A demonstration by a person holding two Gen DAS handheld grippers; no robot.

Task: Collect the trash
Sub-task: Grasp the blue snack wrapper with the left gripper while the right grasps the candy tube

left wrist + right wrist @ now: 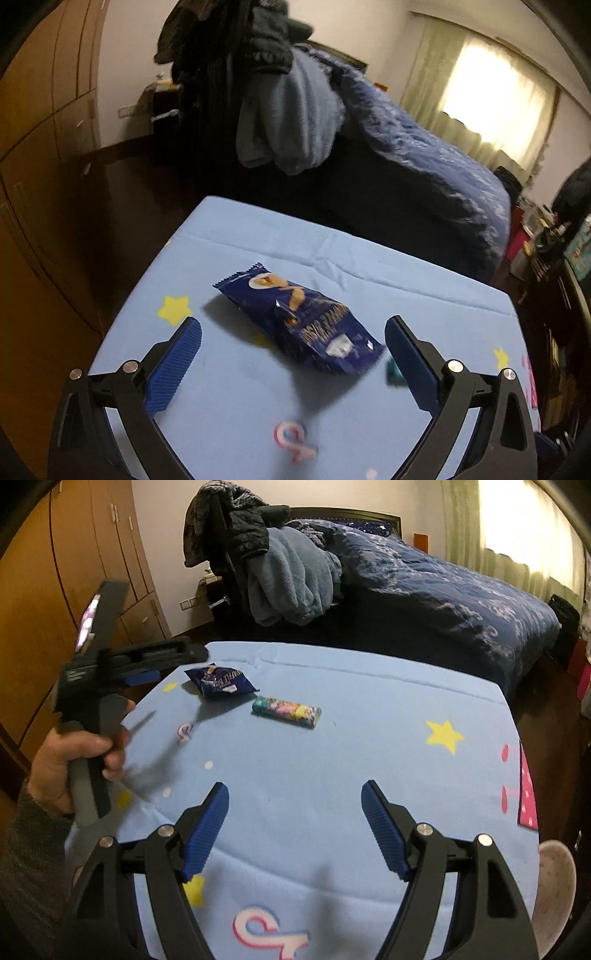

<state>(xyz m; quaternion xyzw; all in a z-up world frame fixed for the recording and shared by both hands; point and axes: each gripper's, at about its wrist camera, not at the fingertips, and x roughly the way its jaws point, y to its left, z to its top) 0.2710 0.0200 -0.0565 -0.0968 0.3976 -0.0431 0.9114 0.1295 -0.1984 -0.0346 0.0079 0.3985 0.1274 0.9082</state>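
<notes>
Approaching the first piece of trash, with nothing collected yet. Left gripper (293, 334) poised above the dark blue snack wrapper (301, 319), jaws spread wide and straddling it in the left wrist view, pads clear of the foil, nothing gripped. Wrapper lying crumpled and slightly raised on the light blue star-print table cover (369, 738), toward the far left part of the surface as seen in the right wrist view. Second item, a colourful candy tube (286, 710), lying flat just right of the wrapper and apart from it; only a small teal end visible beside the right finger in the left wrist view. Right gripper (293, 812) hovering over the near, bare part of the cover, jaws open wide, empty, well short of both items. Hand (74, 760) wrapped around the left gripper's handle at the left edge of the right wrist view. No bin or bag identifiable in either view; a pale rounded object at the near right corner, too cut off to name. Next move, as judged: lowering the left gripper until the pads flank the wrapper's middle, then closing gently, allowing for slippery, crushable foil. Afterwards, reaching farther with the right gripper to align its jaws across the tube's narrow width.
</notes>
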